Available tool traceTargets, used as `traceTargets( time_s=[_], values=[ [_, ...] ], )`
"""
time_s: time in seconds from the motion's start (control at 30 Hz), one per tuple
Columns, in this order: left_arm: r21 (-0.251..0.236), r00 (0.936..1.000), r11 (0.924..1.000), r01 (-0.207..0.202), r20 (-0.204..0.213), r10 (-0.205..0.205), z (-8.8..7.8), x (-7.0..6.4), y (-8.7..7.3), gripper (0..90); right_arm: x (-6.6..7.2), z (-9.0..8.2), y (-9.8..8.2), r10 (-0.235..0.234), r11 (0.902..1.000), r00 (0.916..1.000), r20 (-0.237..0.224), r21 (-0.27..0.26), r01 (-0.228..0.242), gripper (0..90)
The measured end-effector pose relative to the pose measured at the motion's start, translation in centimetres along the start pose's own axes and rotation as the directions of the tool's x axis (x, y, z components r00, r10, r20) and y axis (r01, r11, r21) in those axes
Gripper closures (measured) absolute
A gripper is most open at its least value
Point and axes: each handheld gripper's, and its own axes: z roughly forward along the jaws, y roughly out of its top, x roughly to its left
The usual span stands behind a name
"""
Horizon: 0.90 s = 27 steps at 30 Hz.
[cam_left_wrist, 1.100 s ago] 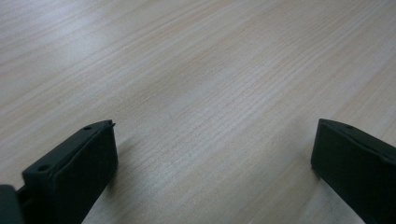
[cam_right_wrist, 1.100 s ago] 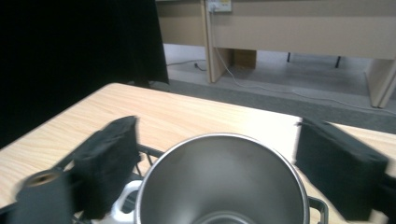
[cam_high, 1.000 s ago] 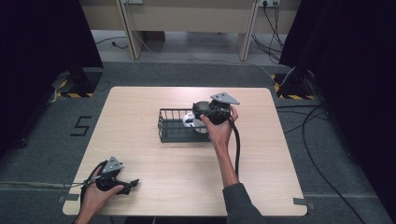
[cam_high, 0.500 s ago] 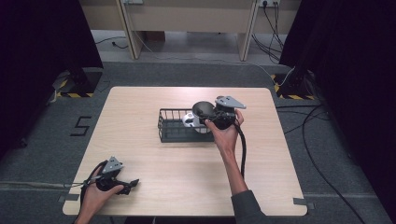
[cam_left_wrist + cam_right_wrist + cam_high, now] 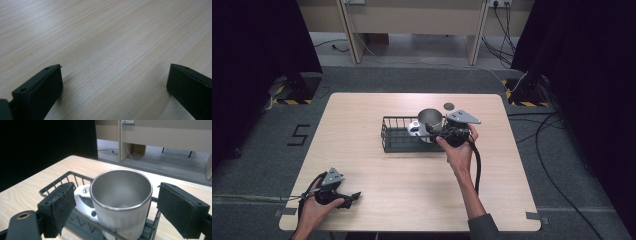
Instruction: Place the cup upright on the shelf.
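- The wooden table [image 5: 377, 165] carries a black wire basket [image 5: 398, 141], set a little beyond its middle.
- The right gripper [image 5: 438, 131] hangs at the basket's right end, jaws spread wide, one on each side of the cup without touching it.
- The left gripper [image 5: 353, 196] rests well apart from the basket, at the table's near left corner — jaws wide over bare wood.
- A steel cup [image 5: 121, 200] stands upright inside the basket's right end.
- A white object [image 5: 83, 201] lies in the basket just beside the cup — what it is cannot be told.
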Motion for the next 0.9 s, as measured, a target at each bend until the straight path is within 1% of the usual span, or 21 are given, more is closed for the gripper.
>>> traceTargets(
  time_s=[0.07, 0.23, 0.47, 0.9],
  values=[
    [0.000, 1.0000, 1.0000, 0.000, 0.000, 0.000, 0.0, 0.0, 0.0, 0.0, 0.0, -0.4, -0.3, -0.008, 1.0000, 1.0000, -0.002, 0.004, 0.008, 15.0],
    [-0.001, 1.0000, 1.0000, 0.000, 0.000, 0.000, 0.0, 0.0, 0.0, 0.0, 0.0, -0.8, -0.7, -0.008, 1.0000, 1.0000, -0.004, 0.005, 0.008, 15.0],
    [-0.001, 1.0000, 1.0000, 0.000, 0.000, 0.000, 0.0, 0.0, 0.0, 0.0, 0.4, -1.6, -1.1, -0.020, 0.9998, 0.9996, -0.019, 0.007, 0.020, 15.1],
    [0.000, 1.0000, 1.0000, 0.000, 0.000, 0.000, 0.0, 0.0, 0.0, 0.0, 0.6, -2.7, -2.1, -0.019, 0.9997, 0.9992, -0.034, 0.012, 0.020, 15.1]
  ],
)
